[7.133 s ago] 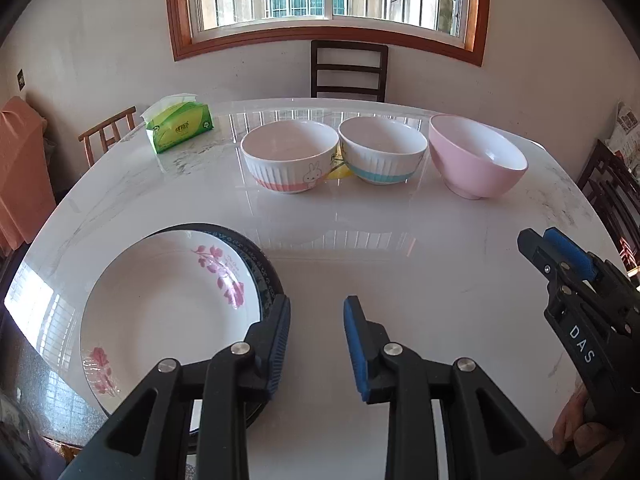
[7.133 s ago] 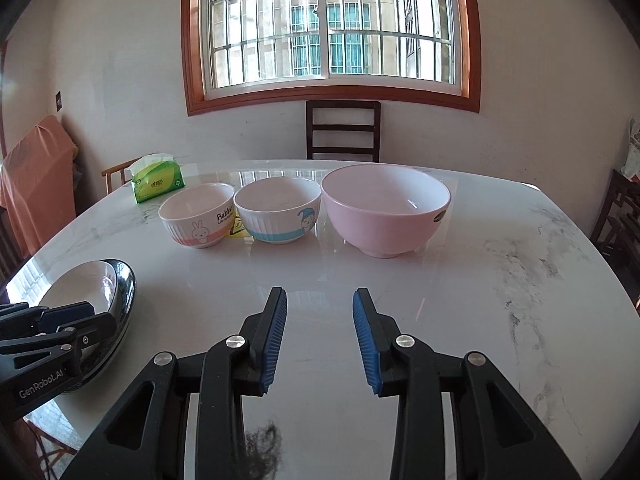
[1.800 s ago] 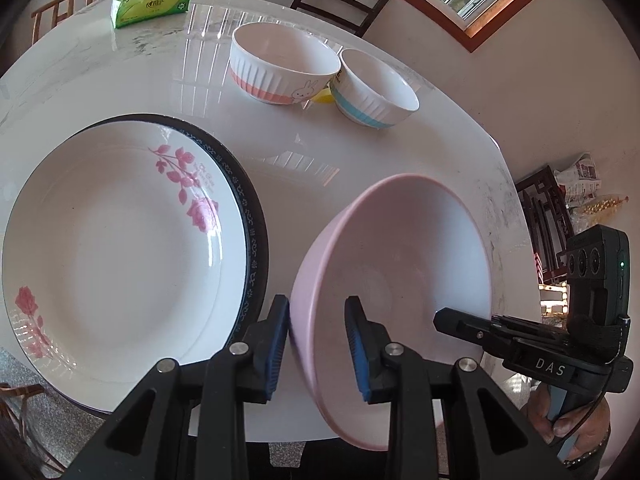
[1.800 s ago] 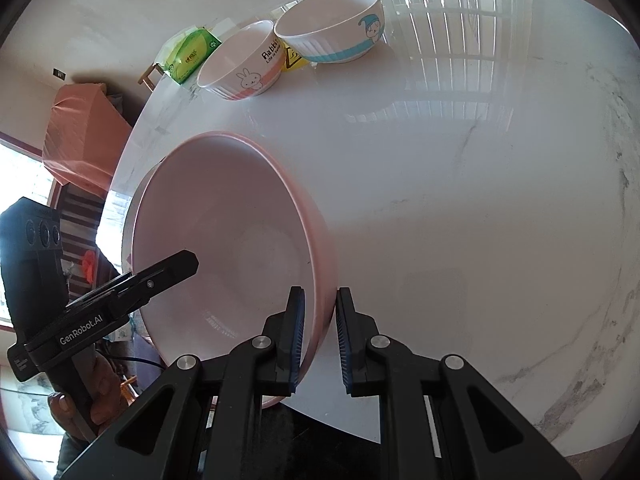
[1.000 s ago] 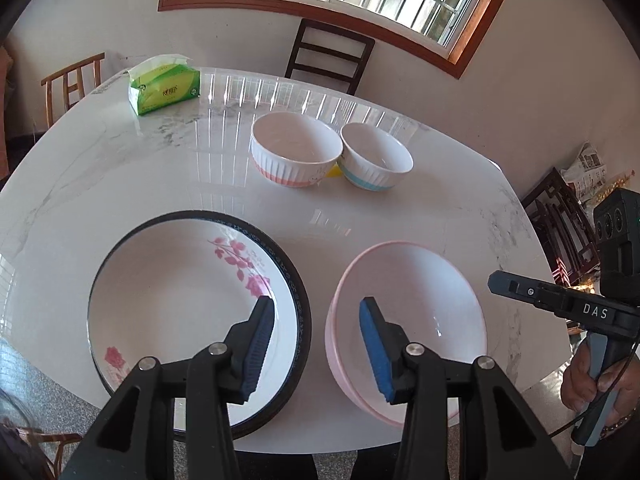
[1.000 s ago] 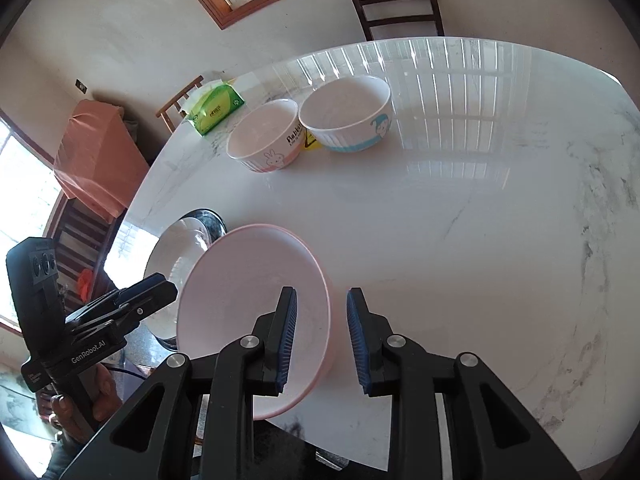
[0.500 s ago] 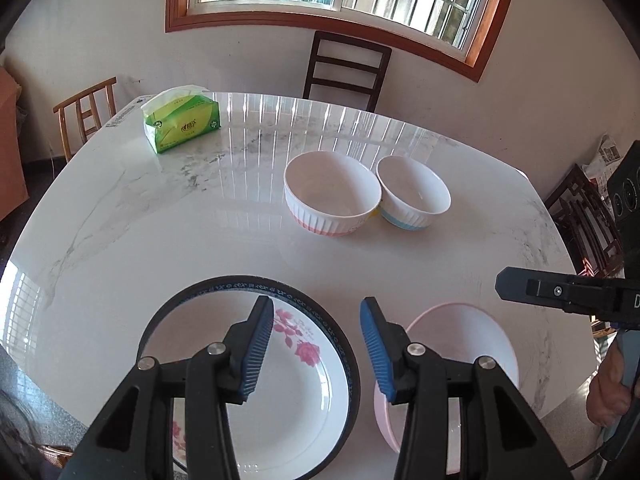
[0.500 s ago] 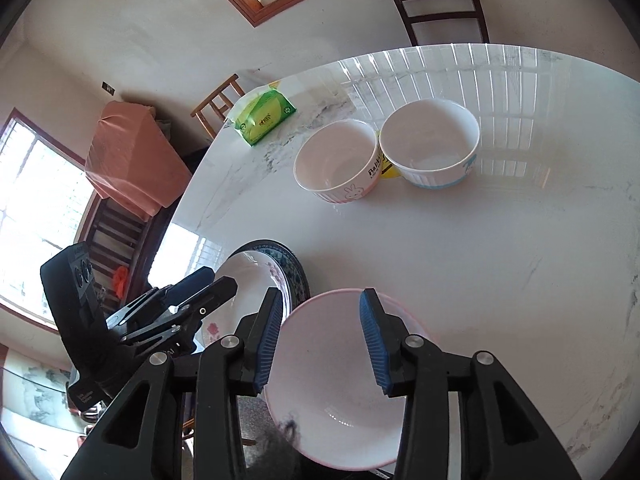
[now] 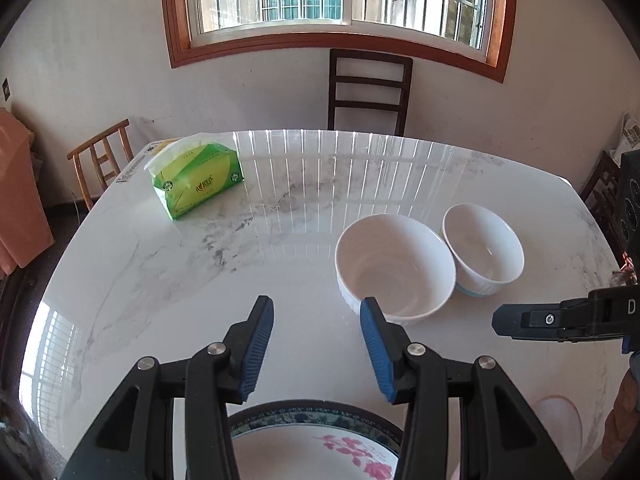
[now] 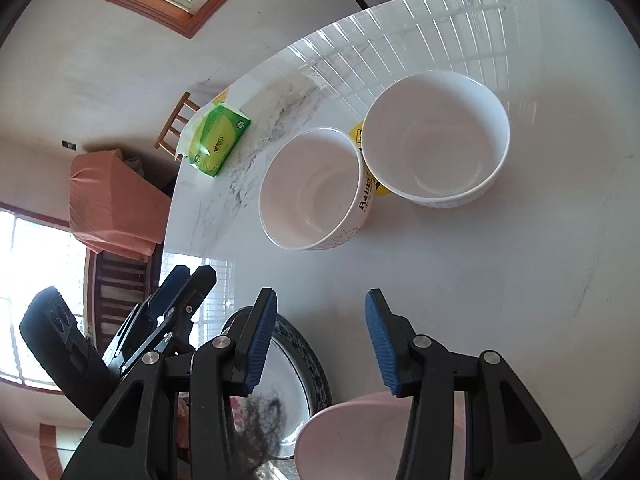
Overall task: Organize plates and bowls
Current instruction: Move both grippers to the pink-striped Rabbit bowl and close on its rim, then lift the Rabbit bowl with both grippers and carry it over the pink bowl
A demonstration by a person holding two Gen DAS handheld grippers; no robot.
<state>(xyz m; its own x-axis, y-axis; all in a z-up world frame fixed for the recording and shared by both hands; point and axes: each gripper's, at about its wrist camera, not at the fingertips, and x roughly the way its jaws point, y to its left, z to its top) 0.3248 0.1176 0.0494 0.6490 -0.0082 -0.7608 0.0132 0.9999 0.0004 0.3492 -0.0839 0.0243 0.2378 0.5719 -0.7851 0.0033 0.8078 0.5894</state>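
My left gripper (image 9: 316, 344) is open over bare marble, nothing between its blue pads. Just below it lies the flowered plate (image 9: 316, 448) with its dark rim. The pink bowl (image 9: 556, 416) rests on the table at the lower right. Beyond stand a ribbed white rabbit bowl (image 9: 394, 268) and a blue-banded bowl (image 9: 482, 248), touching. In the right wrist view my right gripper (image 10: 320, 340) has its jaws opening and empty, above the pink bowl (image 10: 348, 436) and plate (image 10: 296, 392). The rabbit bowl (image 10: 316, 192) and blue-banded bowl (image 10: 436, 136) lie ahead. The left gripper (image 10: 192, 276) shows at the left.
A green tissue pack (image 9: 198, 178) lies at the far left of the marble table (image 9: 200, 280). A dark chair (image 9: 368, 88) stands behind the table under the window, and a wooden chair (image 9: 100, 160) at the left corner. The right gripper (image 9: 520, 320) reaches in from the right.
The right gripper let go of the pink bowl's rim and opened. Both grippers drew away from the pink bowl, which now sits beside the plate, and both views swung toward the two small bowls.
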